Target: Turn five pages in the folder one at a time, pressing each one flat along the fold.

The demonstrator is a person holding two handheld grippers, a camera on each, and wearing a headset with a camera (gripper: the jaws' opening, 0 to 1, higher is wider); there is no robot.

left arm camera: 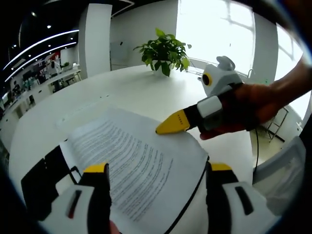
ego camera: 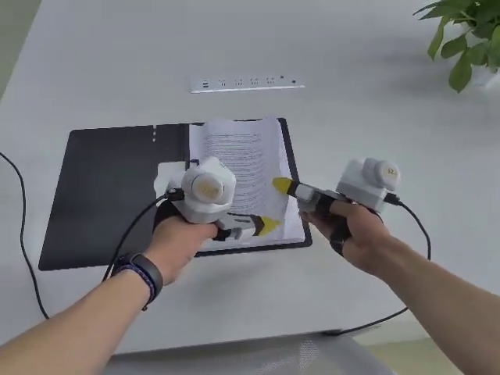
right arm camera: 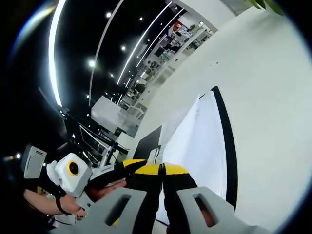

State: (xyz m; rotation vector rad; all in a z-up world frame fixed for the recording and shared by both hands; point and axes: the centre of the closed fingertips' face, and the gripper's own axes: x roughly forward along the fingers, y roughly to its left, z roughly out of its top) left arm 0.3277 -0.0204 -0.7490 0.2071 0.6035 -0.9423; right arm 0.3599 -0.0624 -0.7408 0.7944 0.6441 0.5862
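— Where was the work found?
— The folder (ego camera: 101,187) was laid open on the table (ego camera: 375,94). Its black left half carried no sheet, and the printed page (ego camera: 242,156) was stacked on the right half, beside the fold.

— How were the grippers held?
— The left gripper (left arm camera: 157,168) was held low over the page's near part. Its jaws were spread wide, the sheet was seen between them, and nothing was gripped. The right gripper (right arm camera: 162,169) was set at the page's outer edge with its jaws closed tip to tip. Whether a sheet was caught there could not be told.

— What step was judged to be in hand?
— The top page was judged to be readied for lifting at its outer edge. No page was seen lying on the left half, so most of the task was judged undone.

— How was it best done?
— One sheet alone was to be parted at the edge by the closed tip. The stack was to be steadied by the left gripper so that the sheets beneath were not dragged. The page was to be carried over in an arc without being pulled against the fold, lest it be torn or creased. Once laid down, it was to be pressed along the fold from end to end, not dabbed at one spot.
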